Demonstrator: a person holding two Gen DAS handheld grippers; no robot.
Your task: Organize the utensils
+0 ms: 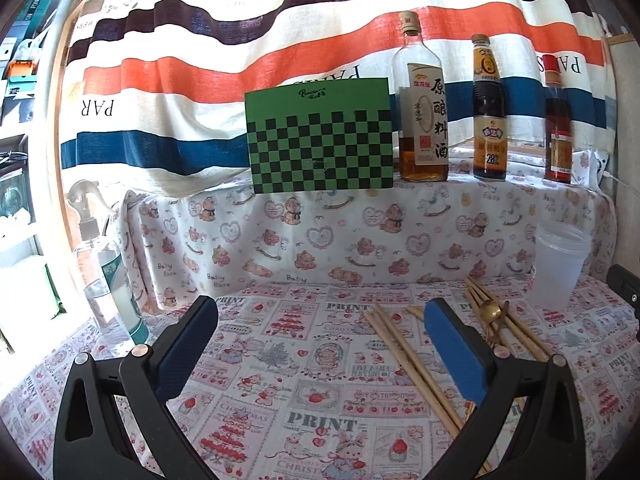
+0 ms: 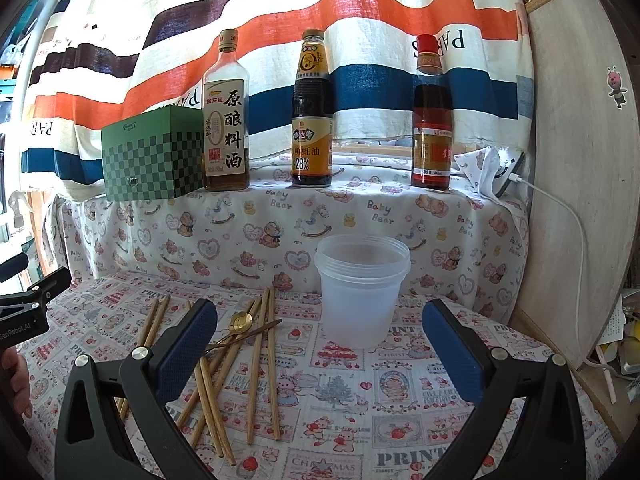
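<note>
Holding: we have the left gripper (image 1: 320,344) and the right gripper (image 2: 320,344) both spread wide, each hovering above the printed tablecloth (image 2: 340,400) with nothing between the blue pads.
Left gripper seen from the right: its black frame (image 2: 28,304) shows at the left edge of the right wrist view, with a bit of a hand (image 2: 16,380) below it.
Chopsticks: we count about eight wooden chopsticks (image 2: 262,364) lying loose on the cloth, some crossed; the exact number is hard to fix where they overlap. From the left wrist they lie to the right, partly behind the right finger (image 1: 456,352).
Spoon: one gold spoon (image 2: 242,322) rests on top of the chopsticks, bowl toward the back.
Cup: one translucent plastic cup (image 2: 362,288) stands upright on the cloth just right of the chopsticks, apart from them, with nothing visible inside.
Shelf: we see three bottles in a row on the bear-print ledge (image 2: 280,220): a cooking wine bottle (image 2: 226,120), a dark sauce bottle (image 2: 312,120), and a red-capped bottle (image 2: 432,120).
Box: one green checkered box (image 2: 154,156) stands left of the wine bottle.
Spray bottle: one clear spray bottle (image 1: 100,268) stands far left.
Backdrop: one striped curtain (image 2: 360,12).
</note>
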